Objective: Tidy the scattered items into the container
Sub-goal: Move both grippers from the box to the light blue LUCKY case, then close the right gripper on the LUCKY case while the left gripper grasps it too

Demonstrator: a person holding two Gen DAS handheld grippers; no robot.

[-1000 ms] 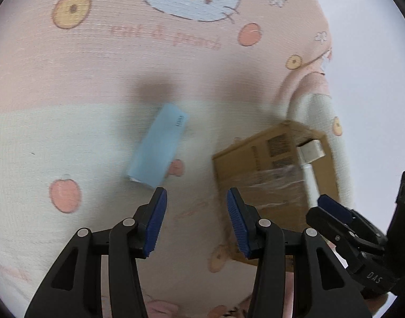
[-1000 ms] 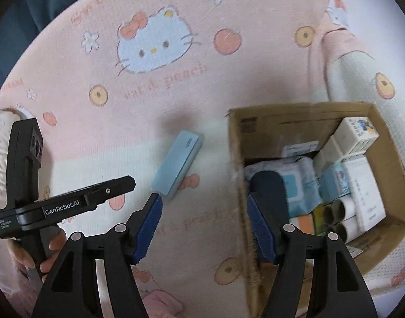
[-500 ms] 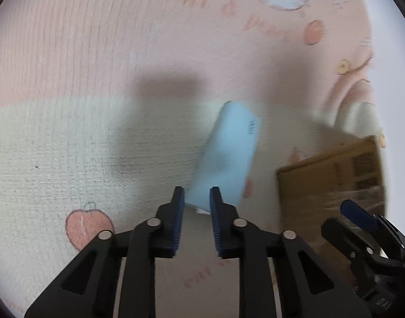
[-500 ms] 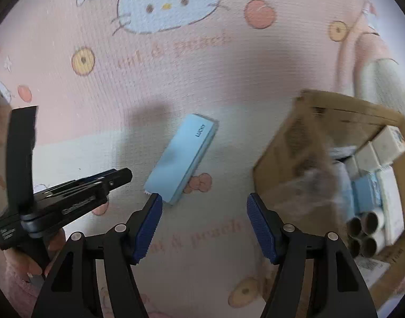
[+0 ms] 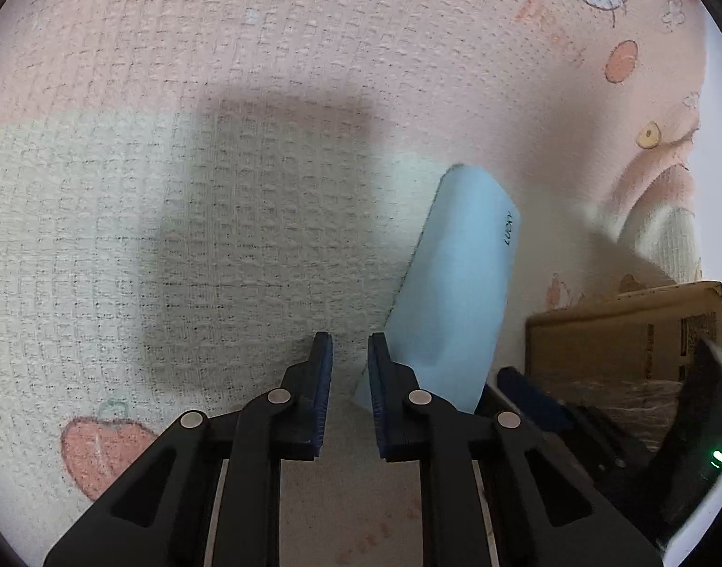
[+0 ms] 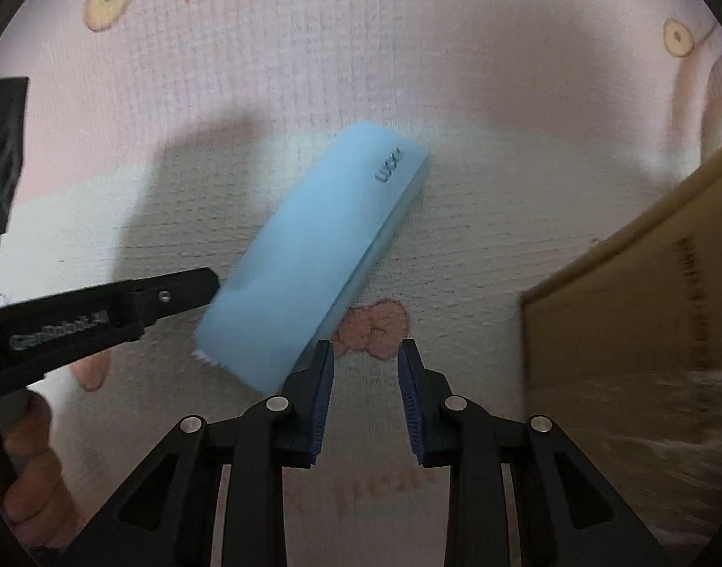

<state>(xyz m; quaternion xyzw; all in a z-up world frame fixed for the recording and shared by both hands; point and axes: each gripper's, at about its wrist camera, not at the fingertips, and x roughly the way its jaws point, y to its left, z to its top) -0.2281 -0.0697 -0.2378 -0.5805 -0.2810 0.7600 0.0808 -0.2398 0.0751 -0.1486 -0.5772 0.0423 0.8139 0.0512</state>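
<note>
Blue pads of the left gripper [image 5: 347, 354] stood closest in its own view, a narrow gap between them, the jaws closing with only blanket showing in that gap. Just to its right lay the light blue pack [image 5: 460, 283], a long flat item printed with dark letters, its near corner partly hidden behind the right finger; whether the finger touched it could not be told. Beyond the pack, at the right edge, sat the cardboard box [image 5: 611, 345], with the other tool's black frame crossing in front of it.

From the right wrist, the right gripper [image 6: 365, 354] was likewise closing, nothing between its pads but the peach print on the blanket [image 6: 455, 260]. Its left finger stood at the pack's [image 6: 313, 255] near end, beside it rather than around it. The left tool's black finger reached in from the left toward the pack's lower corner, a hand [image 6: 25, 463] gripping that tool below. The box wall [image 6: 635, 293] rose at the right, blurred, apart from the pack.
</note>
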